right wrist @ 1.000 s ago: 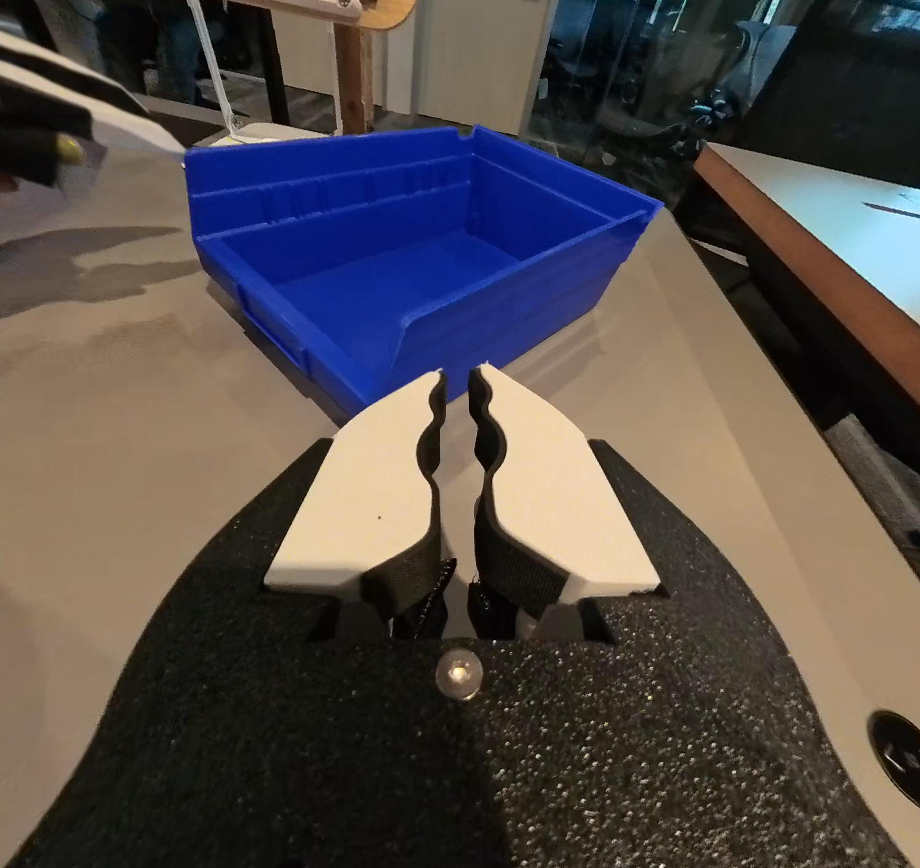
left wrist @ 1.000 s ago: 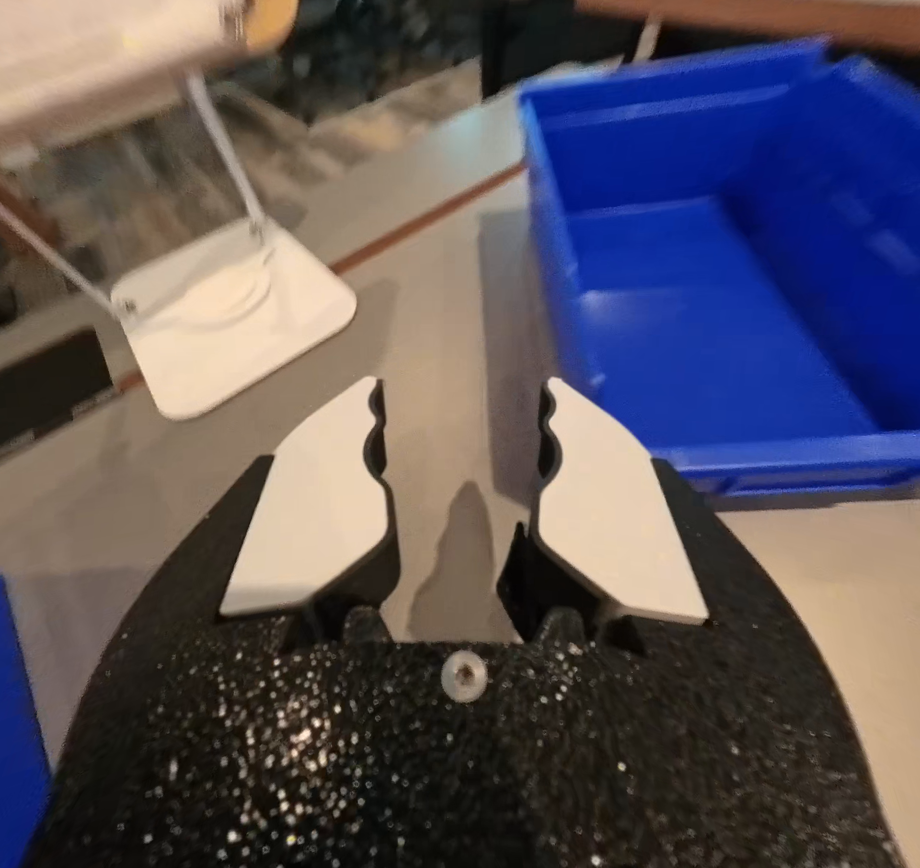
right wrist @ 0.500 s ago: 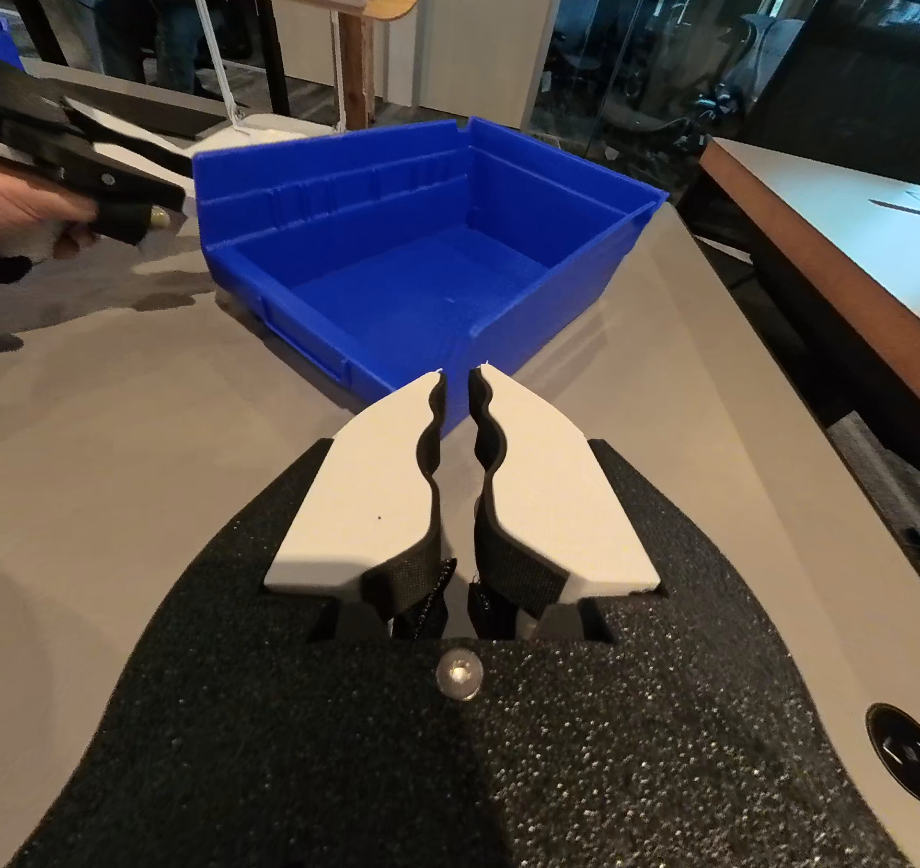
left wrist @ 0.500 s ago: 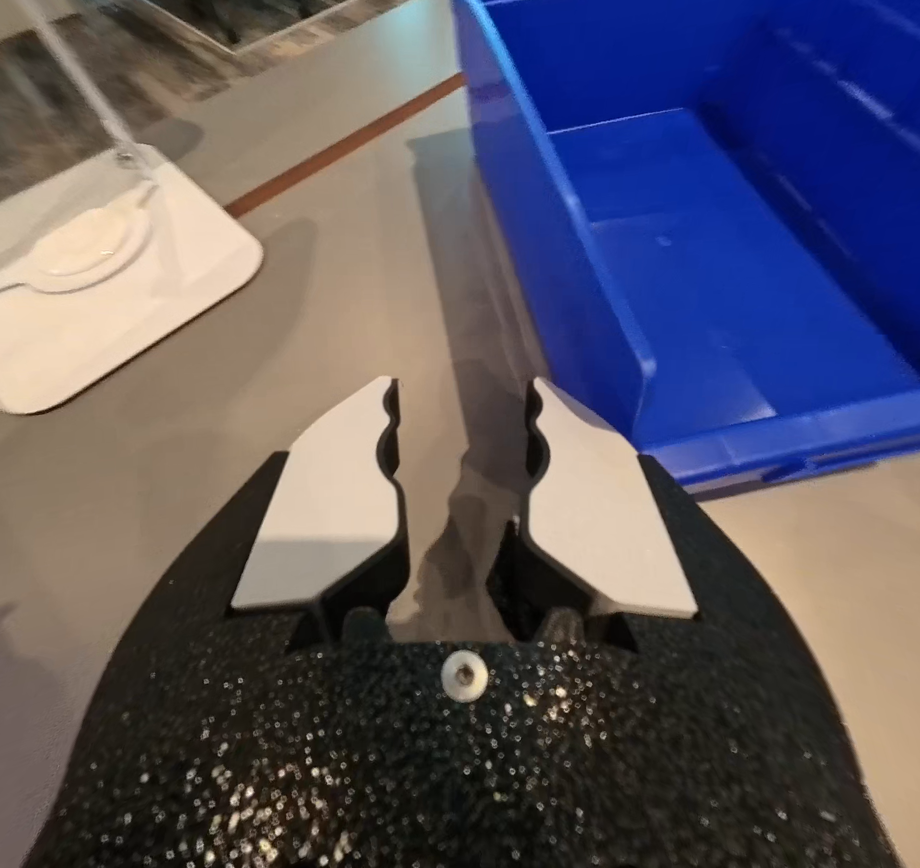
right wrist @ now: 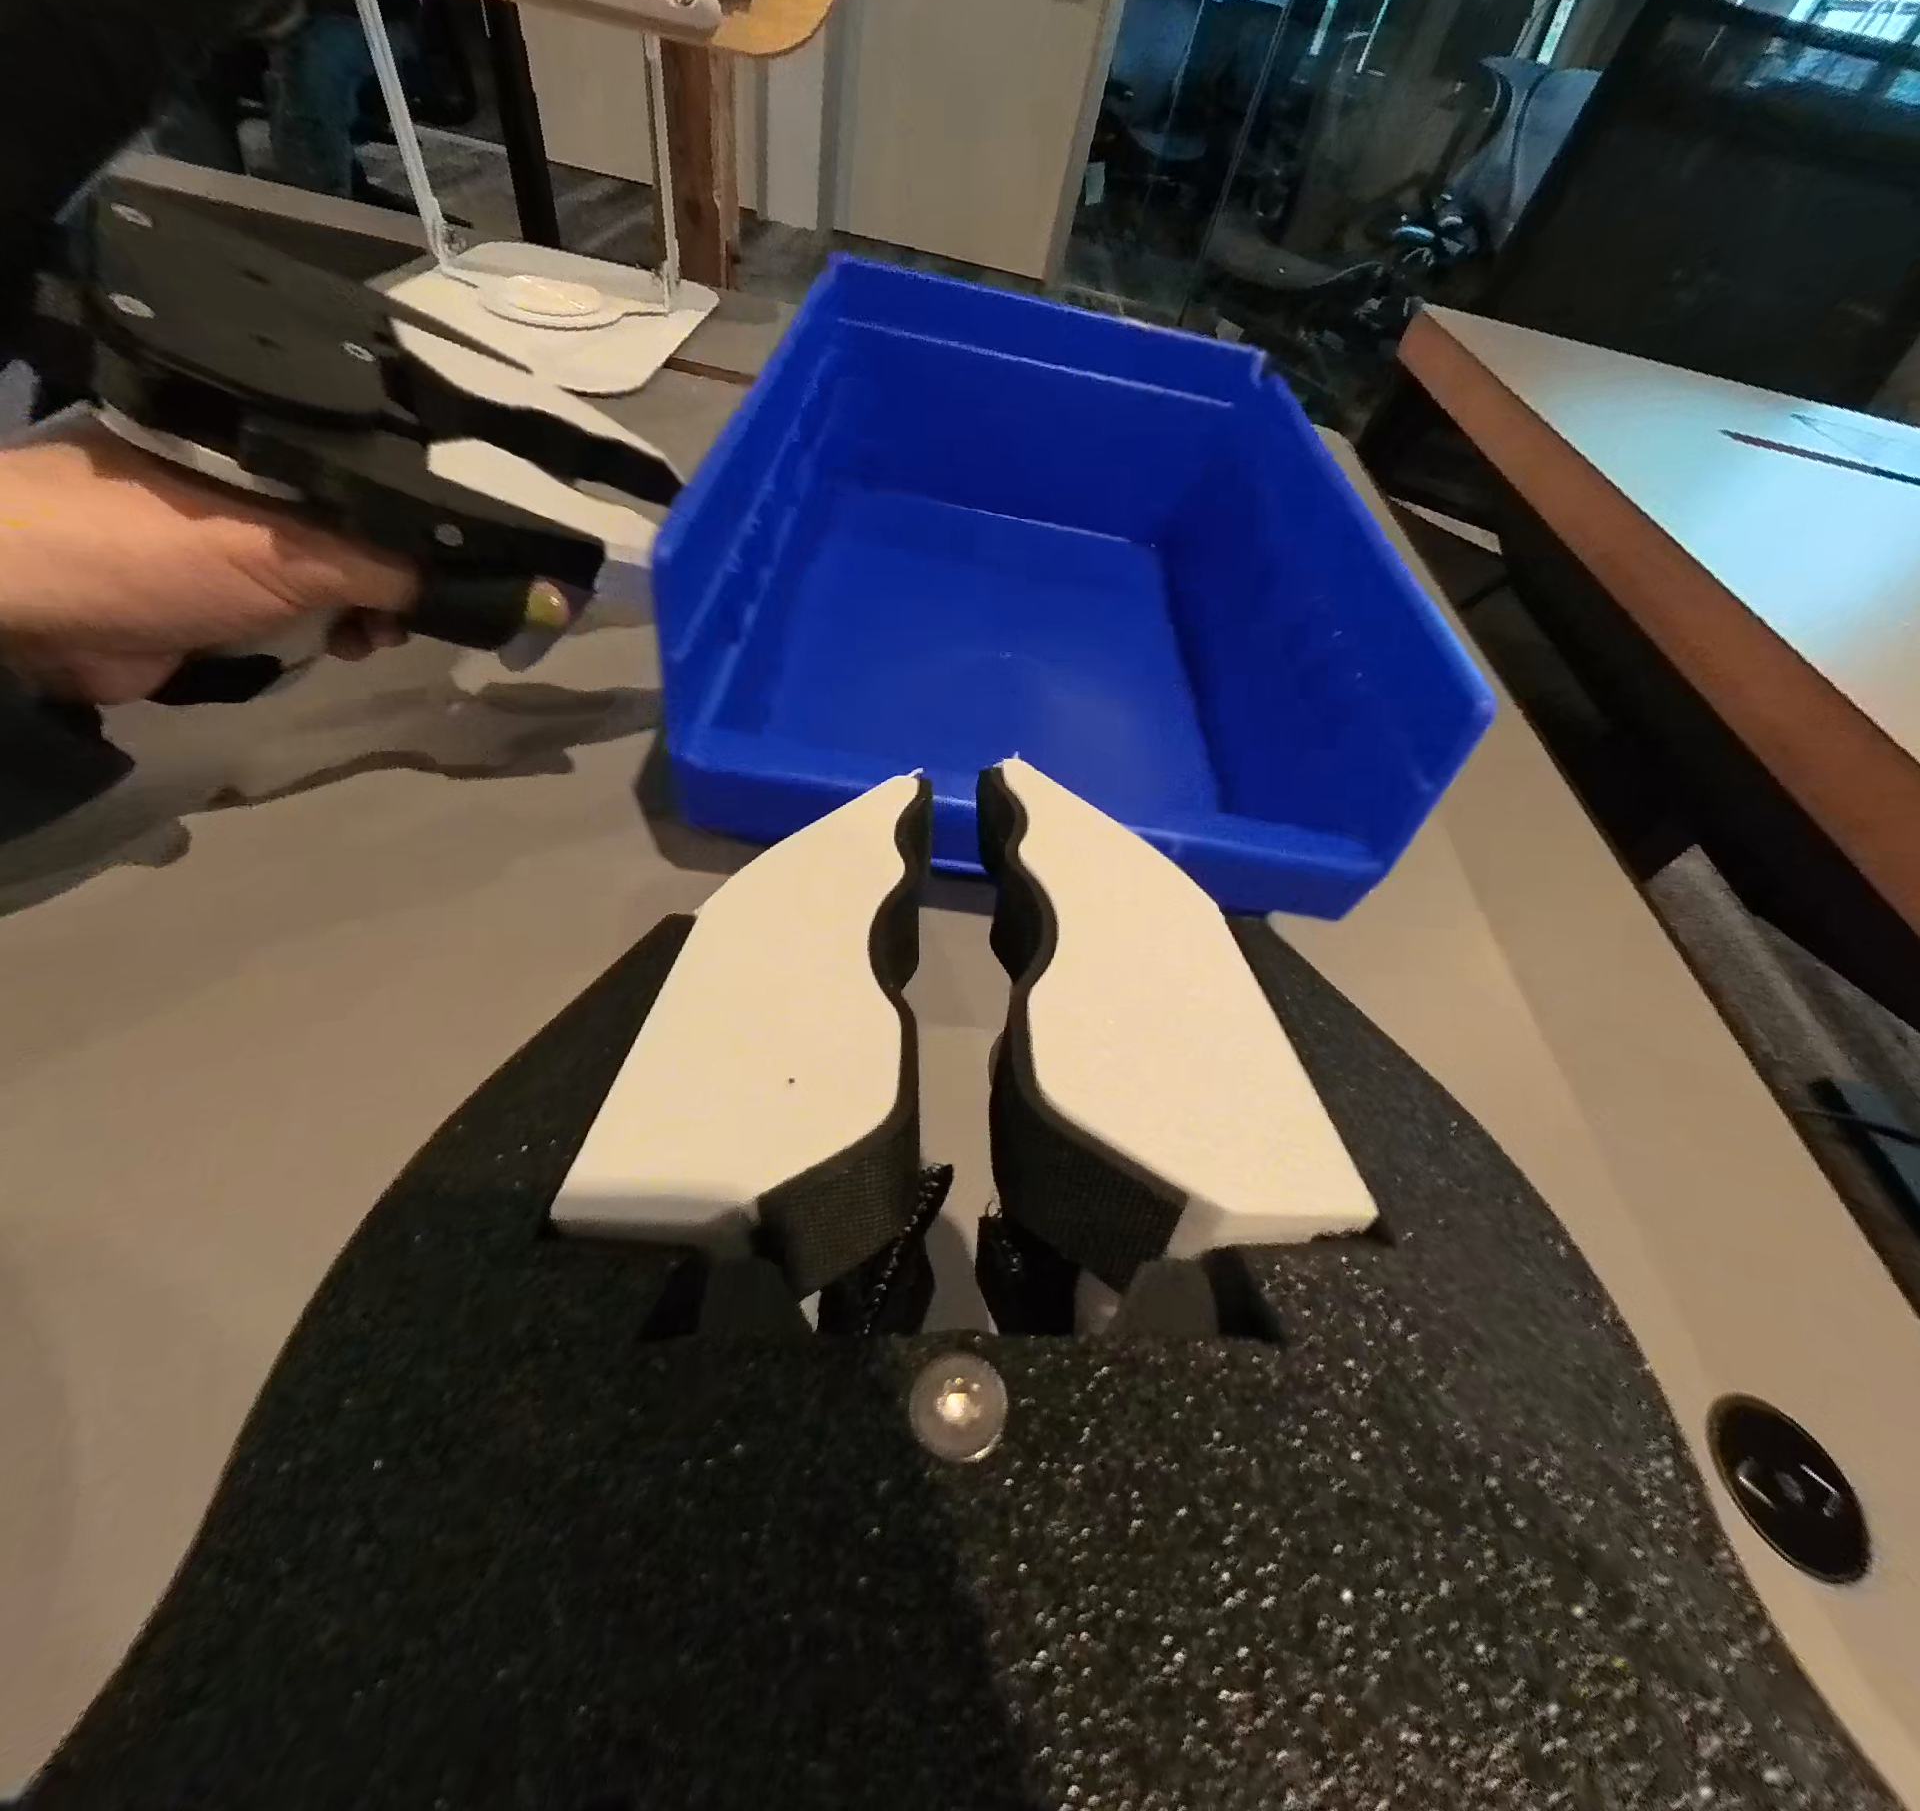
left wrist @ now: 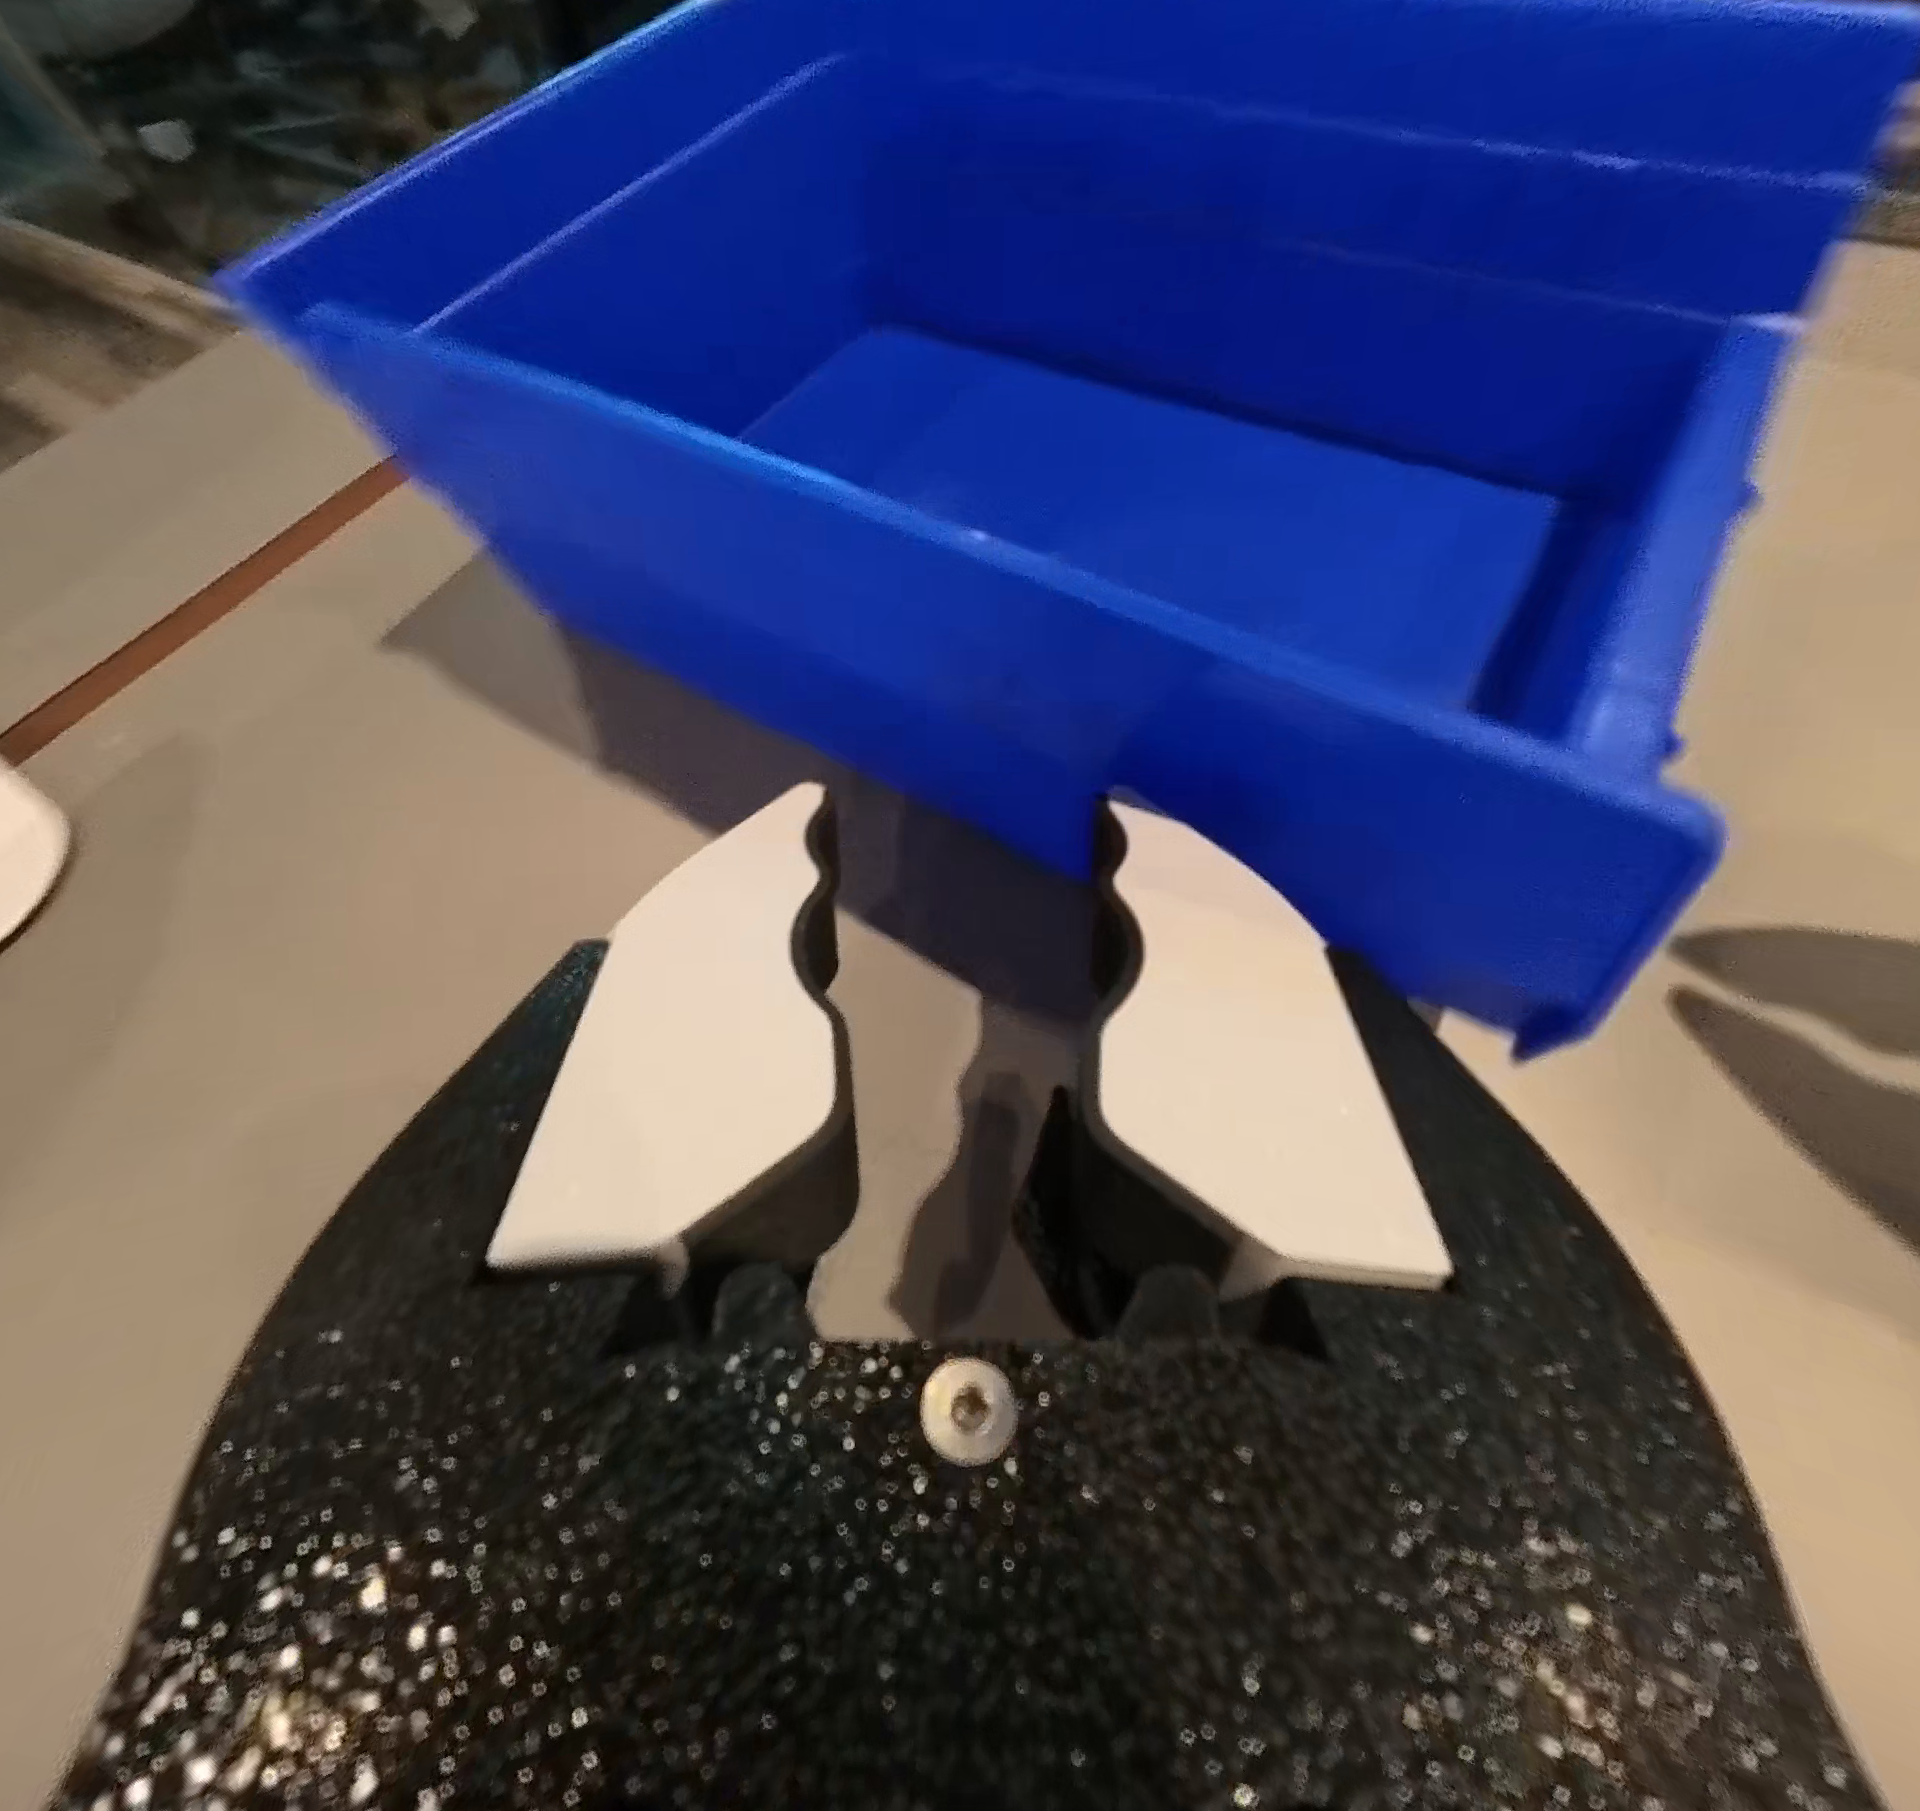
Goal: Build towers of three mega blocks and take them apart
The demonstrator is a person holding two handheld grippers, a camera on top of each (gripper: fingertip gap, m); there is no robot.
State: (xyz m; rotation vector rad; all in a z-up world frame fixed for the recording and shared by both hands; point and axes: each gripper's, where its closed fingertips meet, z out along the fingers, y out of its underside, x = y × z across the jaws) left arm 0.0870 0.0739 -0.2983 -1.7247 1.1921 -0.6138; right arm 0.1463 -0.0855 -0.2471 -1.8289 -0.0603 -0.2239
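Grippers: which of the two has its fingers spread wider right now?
The left gripper: a clear gap shows between its fingers, beside the blue bin. The right gripper is nearly closed, holding nothing.

No mega blocks visible in either view. Only task-related item: blue bin (right wrist: 1049,608) (left wrist: 1039,431), open-top plastic, upright on the grey table (right wrist: 260,982), nothing inside it. Low cut-out front wall faces the right wrist view; higher walls on the other three sides.
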